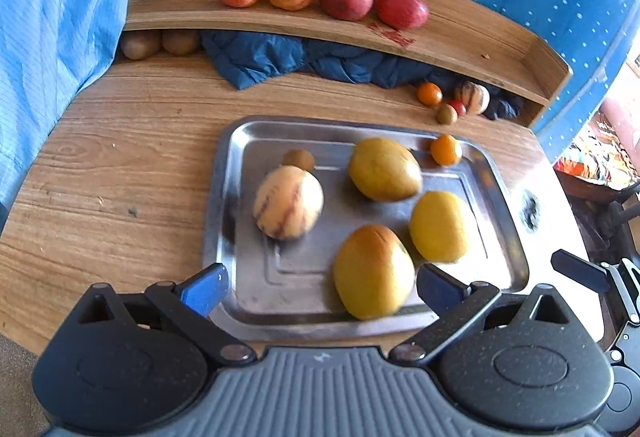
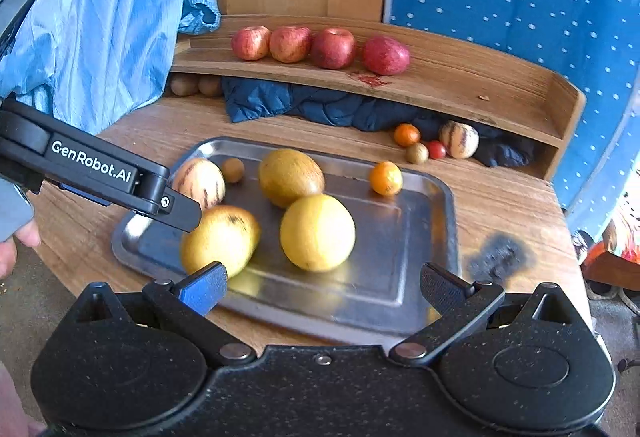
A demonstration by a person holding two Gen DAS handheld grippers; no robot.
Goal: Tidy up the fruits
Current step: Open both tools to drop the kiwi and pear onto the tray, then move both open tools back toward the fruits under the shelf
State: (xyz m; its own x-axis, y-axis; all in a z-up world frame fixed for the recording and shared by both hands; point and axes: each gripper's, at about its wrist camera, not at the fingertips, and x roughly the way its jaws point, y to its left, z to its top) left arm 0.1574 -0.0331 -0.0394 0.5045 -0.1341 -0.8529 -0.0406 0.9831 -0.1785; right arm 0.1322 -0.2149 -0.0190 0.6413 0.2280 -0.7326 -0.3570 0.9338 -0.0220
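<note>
Sorting fruit off rectangular steel tray (image 1: 500, 197) | both grippers wide open, empty: left gripper (image 1: 322, 287), right gripper (image 2: 322, 287) | near yellow-green oval fruit (image 1: 372, 271) on tray, between left fingers | nxt prob: close gently, lift, carry toward far wooden shelf (image 1: 460, 37) by kind.

White lettering "GenRobot.AI" stands on the black body of the left gripper (image 2: 182, 215).
</note>
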